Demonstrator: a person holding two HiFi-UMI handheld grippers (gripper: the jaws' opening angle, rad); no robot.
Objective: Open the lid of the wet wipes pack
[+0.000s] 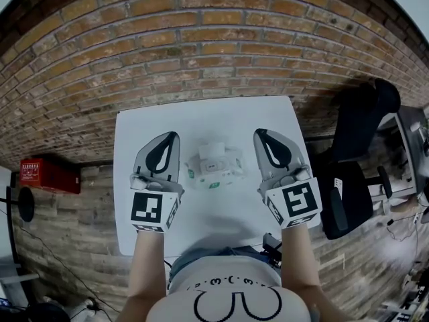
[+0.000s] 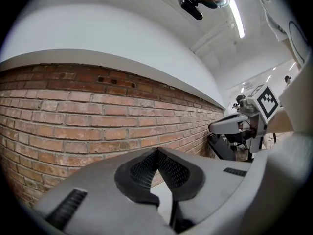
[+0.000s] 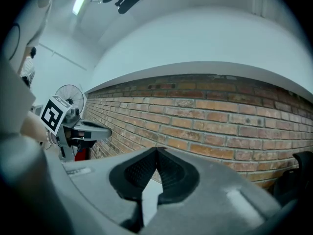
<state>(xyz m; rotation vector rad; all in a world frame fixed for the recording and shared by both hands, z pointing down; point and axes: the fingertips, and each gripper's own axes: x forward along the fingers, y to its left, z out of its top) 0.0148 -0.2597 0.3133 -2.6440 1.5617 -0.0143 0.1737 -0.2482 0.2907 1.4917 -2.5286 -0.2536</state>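
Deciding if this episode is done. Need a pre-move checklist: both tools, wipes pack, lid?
1. Left tool jaws together, nothing between them: ok.
2. Right tool jaws together, nothing between them: ok.
3. Tools clear of the wet wipes pack, one on each side, no contact: ok.
4. Lid looks flipped up at the pack's far edge: ok, though small in the head view.
5. Pack lies on the white table, well in from its edges: ok.
6. Whether a wipe is exposed at the opening: cannot tell.
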